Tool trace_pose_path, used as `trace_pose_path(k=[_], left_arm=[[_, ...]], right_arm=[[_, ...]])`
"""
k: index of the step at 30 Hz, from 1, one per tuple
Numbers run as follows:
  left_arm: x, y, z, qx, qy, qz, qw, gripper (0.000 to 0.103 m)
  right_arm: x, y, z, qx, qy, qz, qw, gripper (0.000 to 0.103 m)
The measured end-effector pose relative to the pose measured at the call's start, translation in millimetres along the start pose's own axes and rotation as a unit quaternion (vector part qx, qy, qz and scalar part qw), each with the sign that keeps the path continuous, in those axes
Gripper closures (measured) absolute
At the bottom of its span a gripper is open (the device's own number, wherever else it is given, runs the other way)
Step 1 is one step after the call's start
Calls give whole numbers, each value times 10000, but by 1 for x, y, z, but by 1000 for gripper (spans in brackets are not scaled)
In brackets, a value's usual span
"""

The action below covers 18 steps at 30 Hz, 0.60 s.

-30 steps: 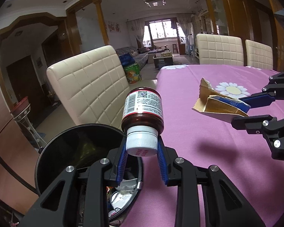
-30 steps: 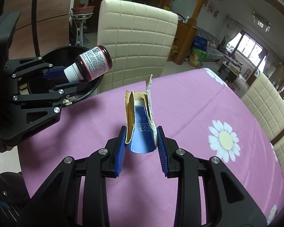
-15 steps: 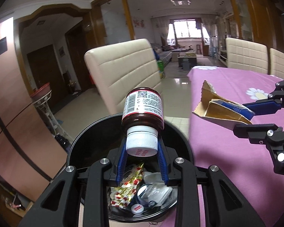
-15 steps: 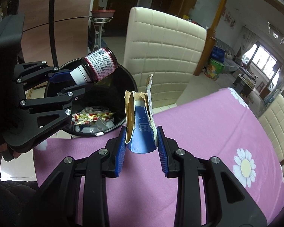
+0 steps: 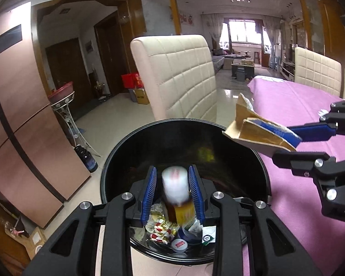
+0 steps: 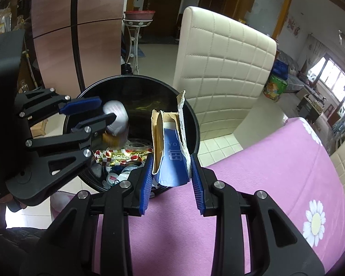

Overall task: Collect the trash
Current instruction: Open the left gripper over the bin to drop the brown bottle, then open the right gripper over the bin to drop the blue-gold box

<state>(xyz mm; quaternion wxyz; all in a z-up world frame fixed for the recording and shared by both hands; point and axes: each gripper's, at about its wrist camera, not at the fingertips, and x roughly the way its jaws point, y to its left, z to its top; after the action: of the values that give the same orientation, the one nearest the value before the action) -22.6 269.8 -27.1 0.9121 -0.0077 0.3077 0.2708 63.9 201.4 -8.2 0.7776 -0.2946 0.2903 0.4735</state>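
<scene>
Jaws narrow on L gripper (image 5: 172,184), pads flanking the white cap of a blurred bottle (image 5: 175,191) that hangs over the bin (image 5: 117,156) below. Release straight down, rim well clear all round. R view: R gripper (image 6: 171,179) jaws pinch the torn carton (image 6: 172,161), table (image 6: 276,172) edge beneath, bin rim just ahead. Carry fwd past the rim before letting go; chair (image 6: 218,69) stands beyond

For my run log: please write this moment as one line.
left claw: over bin, bottle blurred, grip unclear | right claw: shut on torn carton
</scene>
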Motion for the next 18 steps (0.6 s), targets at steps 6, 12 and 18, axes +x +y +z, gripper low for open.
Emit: trace_pose_path(k=[6, 12, 18], left_arm=[[2, 14, -3, -307, 88, 122, 9994, 26], [2, 23, -5, -376, 101, 175, 9991, 24], [7, 31, -7, -527, 193, 166, 9983, 20]], right_arm=[[1, 2, 0, 9, 46, 64, 10000, 70], [5, 9, 0, -64, 103, 114, 9999, 70], [11, 15, 2, -101, 154, 171, 9997, 68]])
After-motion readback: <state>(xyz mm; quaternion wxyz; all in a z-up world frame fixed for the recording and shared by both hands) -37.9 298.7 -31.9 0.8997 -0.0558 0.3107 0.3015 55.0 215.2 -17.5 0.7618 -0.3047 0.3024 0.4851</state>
